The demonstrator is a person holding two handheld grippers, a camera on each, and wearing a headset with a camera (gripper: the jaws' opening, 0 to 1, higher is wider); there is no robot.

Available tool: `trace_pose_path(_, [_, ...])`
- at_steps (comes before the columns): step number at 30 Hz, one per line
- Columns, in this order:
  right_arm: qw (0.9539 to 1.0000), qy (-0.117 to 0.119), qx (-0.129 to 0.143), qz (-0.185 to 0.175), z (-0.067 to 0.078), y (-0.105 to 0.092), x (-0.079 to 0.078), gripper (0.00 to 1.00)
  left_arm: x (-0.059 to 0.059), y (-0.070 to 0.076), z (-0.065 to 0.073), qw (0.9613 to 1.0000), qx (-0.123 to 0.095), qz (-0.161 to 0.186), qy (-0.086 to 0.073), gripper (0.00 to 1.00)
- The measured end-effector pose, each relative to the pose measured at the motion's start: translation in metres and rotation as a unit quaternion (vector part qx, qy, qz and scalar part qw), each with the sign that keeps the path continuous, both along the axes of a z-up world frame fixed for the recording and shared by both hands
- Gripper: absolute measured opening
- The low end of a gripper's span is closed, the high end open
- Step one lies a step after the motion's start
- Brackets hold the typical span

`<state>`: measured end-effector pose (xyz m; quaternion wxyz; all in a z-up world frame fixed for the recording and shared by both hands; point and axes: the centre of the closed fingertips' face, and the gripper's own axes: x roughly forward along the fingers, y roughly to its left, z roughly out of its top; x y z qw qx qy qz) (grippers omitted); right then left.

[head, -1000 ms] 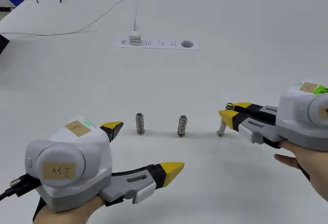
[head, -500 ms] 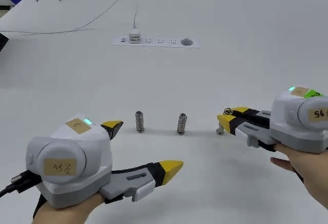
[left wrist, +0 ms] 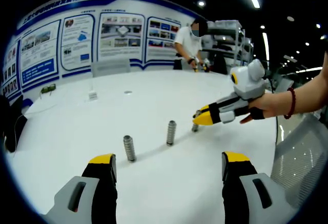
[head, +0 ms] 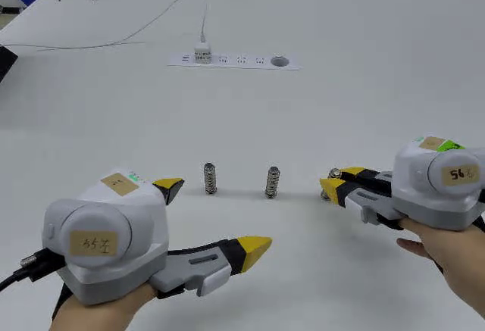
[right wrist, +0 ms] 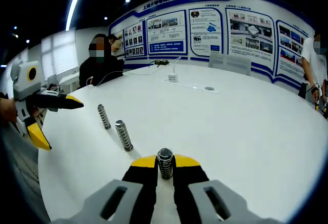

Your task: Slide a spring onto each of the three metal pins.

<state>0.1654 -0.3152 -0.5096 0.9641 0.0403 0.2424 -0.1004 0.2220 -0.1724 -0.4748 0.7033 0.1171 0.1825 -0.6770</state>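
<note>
**Right gripper pinches the third spring, low at the table**

In the right gripper view, the third spring (right wrist: 164, 166) is a short grey metal coil with a dark hollow at its top. It stands upright at 6 o'clock. The right gripper (right wrist: 165, 161) has its yellow-tipped jaws pressed in on the coil from both sides. The pin inside it cannot be made out.

The middle spring (right wrist: 123, 135) and the left spring (right wrist: 104, 116) stand upright towards 10 o'clock from those jaws, well apart from them. Each is a taller ribbed coil with a round metal cap.

In the head view, the three form a row across the white table (head: 364, 81), with the held one at the 3 o'clock end. The left gripper (head: 212, 216) hangs at 7 o'clock with its jaws spread wide and nothing between them. The two free springs lie towards its 12 o'clock. A power strip (head: 231, 61) lies at 12 o'clock, far back.

A second ago the right gripper was higher, with bare pin showing below its tips. It has since come down, and its tips are now close to the table.
</note>
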Motion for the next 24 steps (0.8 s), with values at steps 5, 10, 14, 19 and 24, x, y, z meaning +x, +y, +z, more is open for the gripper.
trace_pose_path(5, [1.0,-0.002,0.004,-0.002,-0.001,0.0,0.0,0.12,0.001,0.001,-0.001,1.0,0.003,0.001,-0.002,0.86])
trace_pose_path(10, [0.9998,-0.008,0.017,-0.007,0.004,0.003,-0.002,0.22,0.002,0.002,-0.002,1.0,0.008,0.0,-0.005,0.85])
trace_pose_path(14, [0.9997,-0.009,0.021,-0.009,0.011,0.007,-0.005,0.28,0.004,0.002,-0.003,0.9999,0.01,0.002,-0.006,0.85])
trace_pose_path(19, [0.9996,-0.008,0.027,-0.007,0.018,0.014,-0.01,0.4,0.007,0.005,-0.004,0.9997,0.021,0.004,-0.013,0.84])
trace_pose_path(24, [0.9996,-0.003,0.027,0.0,0.025,0.024,-0.018,0.49,0.01,0.007,0.001,0.9996,0.022,0.008,-0.016,0.84])
